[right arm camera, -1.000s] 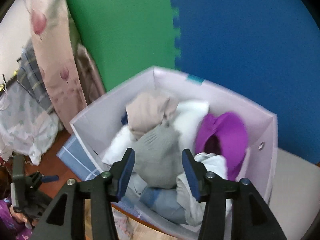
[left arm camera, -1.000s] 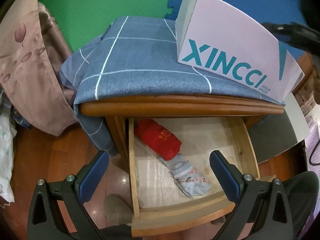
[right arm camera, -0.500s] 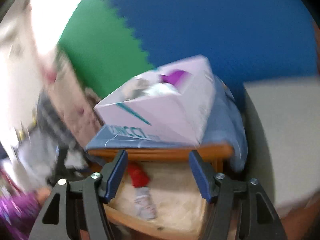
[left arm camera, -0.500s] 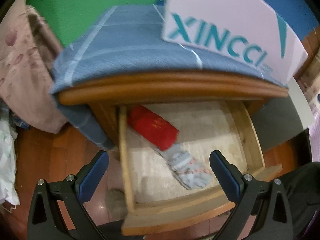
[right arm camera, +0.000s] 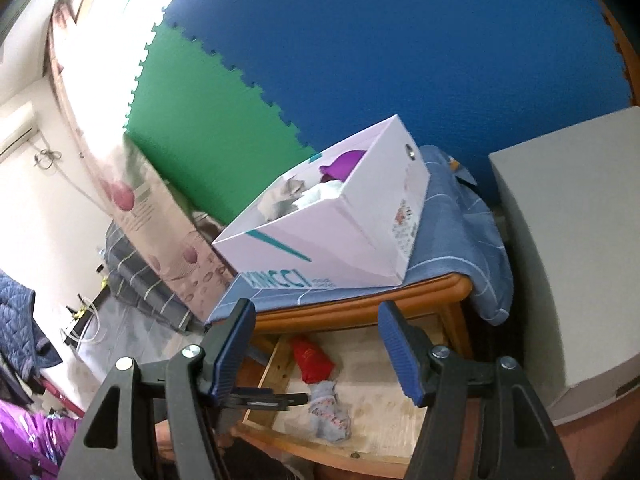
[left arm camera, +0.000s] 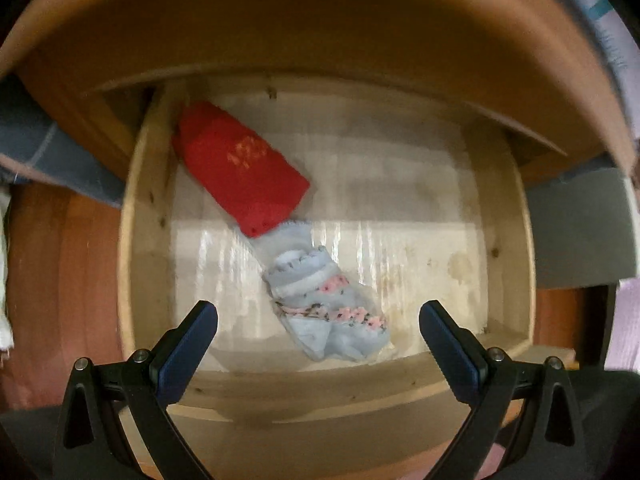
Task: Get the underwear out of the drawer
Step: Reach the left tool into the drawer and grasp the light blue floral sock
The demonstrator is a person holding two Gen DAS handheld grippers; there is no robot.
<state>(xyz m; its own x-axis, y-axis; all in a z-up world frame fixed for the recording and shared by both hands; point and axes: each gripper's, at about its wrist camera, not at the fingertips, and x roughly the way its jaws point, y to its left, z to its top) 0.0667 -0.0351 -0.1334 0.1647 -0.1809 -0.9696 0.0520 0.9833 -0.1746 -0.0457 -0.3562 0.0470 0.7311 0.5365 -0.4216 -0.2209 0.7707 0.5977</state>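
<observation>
The left gripper (left arm camera: pixel 318 320) dropped from a high look over the cloth-covered nightstand (right arm camera: pixel 360 312) to a steep hover over the open drawer (left arm camera: pixel 144 200), which came to fill its view; its jaws stood wide with nothing between them. The red folded underwear (left arm camera: pixel 240 168) and the pale blue floral piece (left arm camera: pixel 324 308) grew large ahead of its fingers. The right gripper (right arm camera: pixel 316 348) swung away from above the white XINCCI box (right arm camera: pixel 332 228), where a grey garment had sat between its fingers, to a spot out in front of the nightstand, rolling as it went. Its jaws had just been opening and held nothing.
</observation>
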